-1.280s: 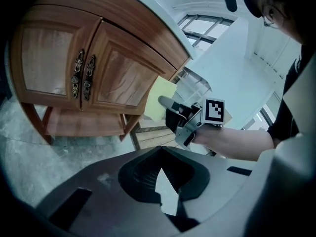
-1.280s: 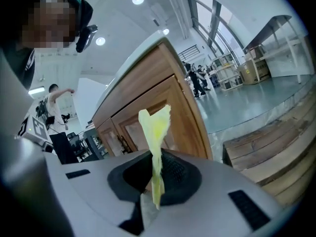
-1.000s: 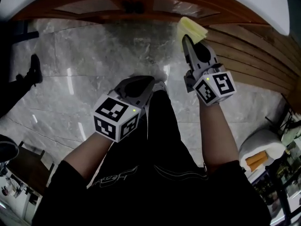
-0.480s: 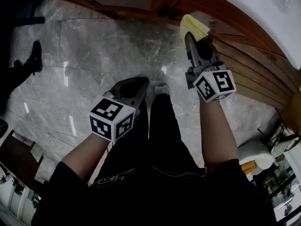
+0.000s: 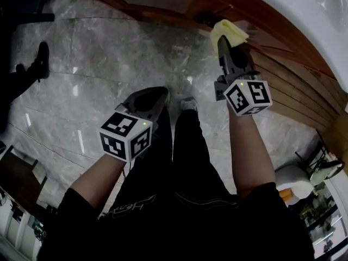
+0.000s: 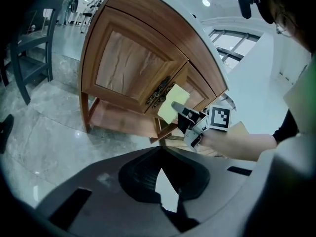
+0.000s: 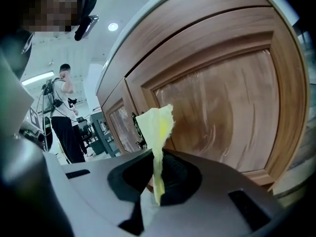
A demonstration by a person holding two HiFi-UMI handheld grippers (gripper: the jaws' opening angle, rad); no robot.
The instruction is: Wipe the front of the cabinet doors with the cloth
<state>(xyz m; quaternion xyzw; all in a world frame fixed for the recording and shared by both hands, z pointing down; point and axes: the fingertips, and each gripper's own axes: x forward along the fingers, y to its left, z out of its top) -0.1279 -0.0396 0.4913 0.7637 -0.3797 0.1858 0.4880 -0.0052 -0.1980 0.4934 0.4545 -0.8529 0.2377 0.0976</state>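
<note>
Yellow cloth (image 7: 155,125) stood upright in my right gripper (image 7: 157,181), jaws clamped on its lower edge. Its free end was just in front of the wooden cabinet doors (image 7: 222,93); I couldn't tell if it touched. Left gripper (image 6: 160,184) had jaws together on nothing and was held low, apart from the doors.

I judged the wipe barely begun. To do it well: press the cloth's flat face on the panel, not the thin edge, sweep in overlapping passes, and skirt the metal handles (image 6: 157,90) so nothing snags.

Only the left gripper view showed the cloth sitting beside the handles at the seam between the doors. Only the right gripper view showed the clamp itself. Head view gave mostly grey stone floor (image 5: 109,64) and little of the door fronts.
</note>
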